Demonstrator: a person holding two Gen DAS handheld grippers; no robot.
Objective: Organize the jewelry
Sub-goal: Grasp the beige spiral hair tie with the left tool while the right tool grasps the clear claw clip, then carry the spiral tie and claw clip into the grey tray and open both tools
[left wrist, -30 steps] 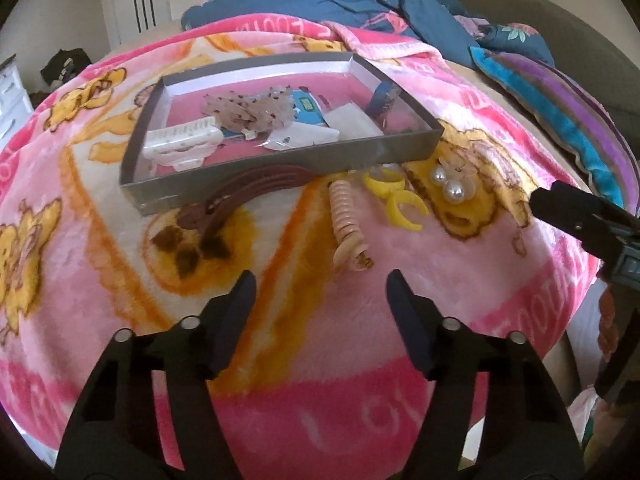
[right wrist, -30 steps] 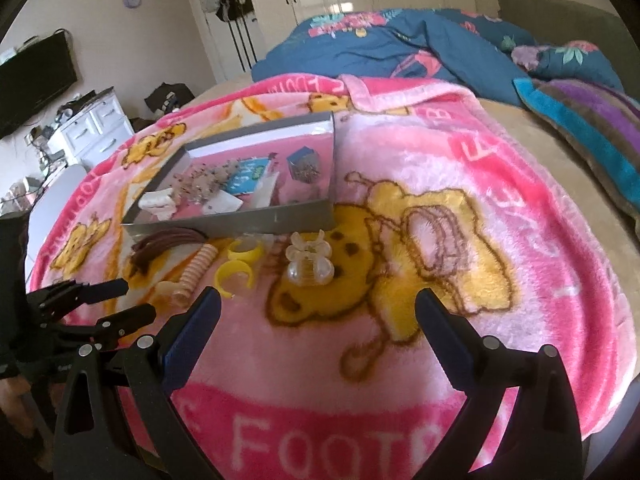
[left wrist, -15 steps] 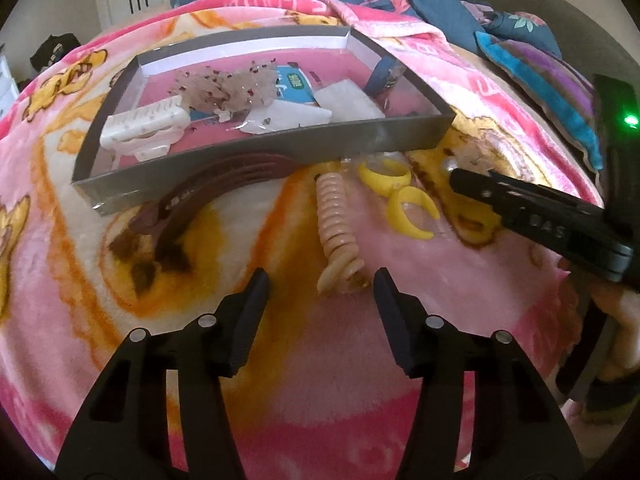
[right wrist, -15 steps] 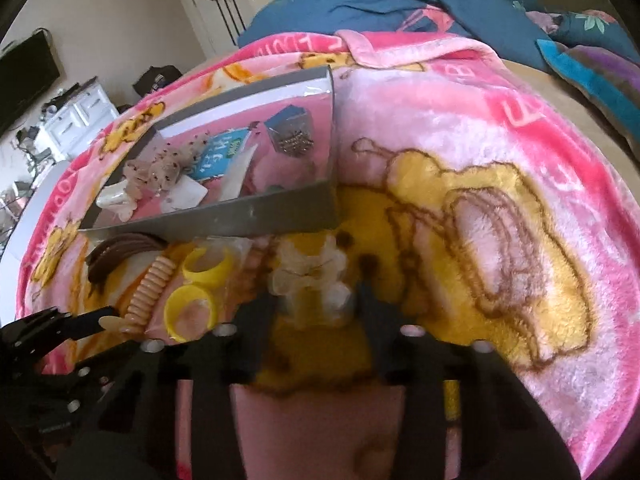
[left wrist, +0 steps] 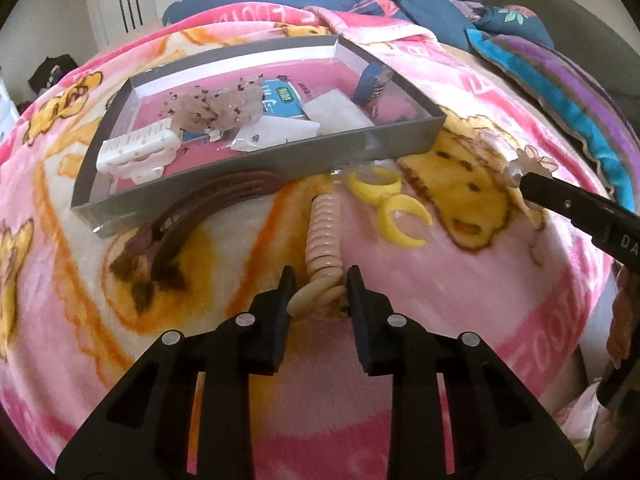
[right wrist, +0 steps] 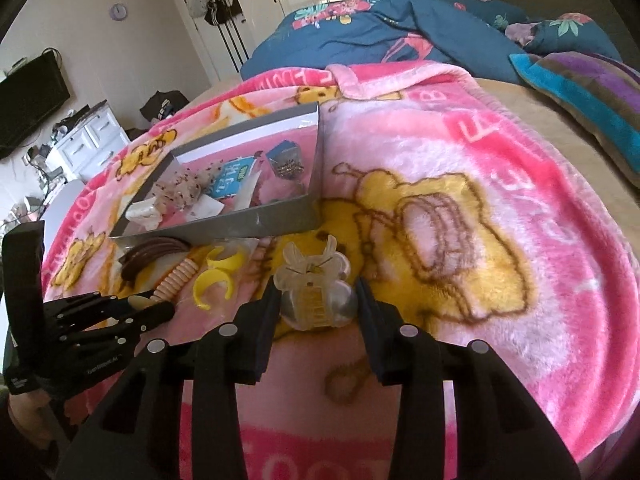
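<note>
Our left claw [left wrist: 319, 280] is clenched on the near end of the long beige ribbed spiral hair tie [left wrist: 322, 236], its two black fingers touching the coil on either side as it lies on the pink plush cartoon-print blanket [left wrist: 460, 320] covering the bed; our right claw [right wrist: 316, 294] is clenched on the clear plastic butterfly-shaped hair clip [right wrist: 316, 292], which sits between its fingers just above the blanket; at twelve o'clock from the left claw lies the shallow grey cardboard tray [left wrist: 256, 172] with a pink floor, holding a white plastic comb clip [left wrist: 138, 148] at its nine o'clock side, a clear packet of small reddish beads [left wrist: 216, 106], a blue printed card [left wrist: 280, 100] and white paper sachets [left wrist: 280, 134]; touching the tray's near wall is the curved dark brown plastic headband [left wrist: 208, 208], at eleven o'clock from the left claw; two yellow plastic open rings [left wrist: 388, 204] lie just beside the spiral tie, at one o'clock; in the right wrist view the tray sits at eleven o'clock from the butterfly clip, and a dark blue floral duvet [right wrist: 380, 28] is bunched at twelve o'clock, well apart at the bed's far end.
</note>
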